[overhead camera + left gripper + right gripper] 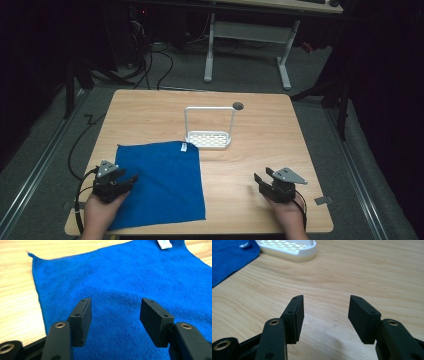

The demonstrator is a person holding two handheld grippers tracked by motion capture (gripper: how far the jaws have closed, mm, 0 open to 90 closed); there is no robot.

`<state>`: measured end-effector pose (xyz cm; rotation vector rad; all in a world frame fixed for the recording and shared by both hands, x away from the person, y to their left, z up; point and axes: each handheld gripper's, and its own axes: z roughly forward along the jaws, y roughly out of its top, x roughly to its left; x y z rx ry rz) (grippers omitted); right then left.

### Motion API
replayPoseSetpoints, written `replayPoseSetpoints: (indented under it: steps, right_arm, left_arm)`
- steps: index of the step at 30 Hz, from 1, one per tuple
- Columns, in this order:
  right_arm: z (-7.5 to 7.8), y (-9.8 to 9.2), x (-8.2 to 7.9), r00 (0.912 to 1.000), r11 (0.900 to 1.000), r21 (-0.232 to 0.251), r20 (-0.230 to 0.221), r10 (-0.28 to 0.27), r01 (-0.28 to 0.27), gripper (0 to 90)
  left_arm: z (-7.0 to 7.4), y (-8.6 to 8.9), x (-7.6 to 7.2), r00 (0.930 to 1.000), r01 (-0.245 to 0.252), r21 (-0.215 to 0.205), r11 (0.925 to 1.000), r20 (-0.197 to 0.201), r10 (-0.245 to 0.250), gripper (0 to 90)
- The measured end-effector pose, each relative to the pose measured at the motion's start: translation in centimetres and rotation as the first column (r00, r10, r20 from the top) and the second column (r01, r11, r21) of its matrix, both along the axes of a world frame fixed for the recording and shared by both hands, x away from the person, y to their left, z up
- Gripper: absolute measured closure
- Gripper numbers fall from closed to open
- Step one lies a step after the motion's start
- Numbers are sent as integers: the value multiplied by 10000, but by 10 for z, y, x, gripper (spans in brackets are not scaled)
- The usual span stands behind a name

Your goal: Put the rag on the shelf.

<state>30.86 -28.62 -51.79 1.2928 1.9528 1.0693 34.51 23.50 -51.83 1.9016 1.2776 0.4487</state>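
Blue cloth (162,182), spread flat on the table's near left, white tag at far corner.

Lying on one wooden table (260,150): one blue cloth (162,182), one white rack (209,136); two grippers, left (131,179) and right (258,179), are hovering.
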Motion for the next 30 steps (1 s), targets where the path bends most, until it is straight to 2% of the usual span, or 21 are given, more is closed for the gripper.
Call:
replayPoseSetpoints:
  steps: [2,4,9,21,25,30]
  right_arm:
    - [2,1,-2,9999,9999,-70,121,89,-88,468]
    - [3,2,-2,9997,9999,-102,178,139,-137,468]
    - [2,4,-1,9999,9998,-107,88,144,-143,467]
    - [1,10,-1,9991,9991,-118,46,413,-413,477]
    - [2,19,-1,9973,9973,-129,67,725,-724,495]
    - [4,51,4,9861,9858,-251,85,1661,-1659,596]
  left_arm:
    - [0,2,0,10000,-37,-164,9999,-65,35,436]
    - [-1,3,1,9999,-84,-160,9998,-120,82,436]
    - [-1,4,0,9999,-123,-244,9996,-83,121,436]
    - [3,-10,-3,9996,283,-406,9988,-16,-284,463]
    - [2,-12,-6,9993,349,-154,9993,110,-348,482]
    - [2,-3,-17,9996,143,15,9999,230,-143,548]
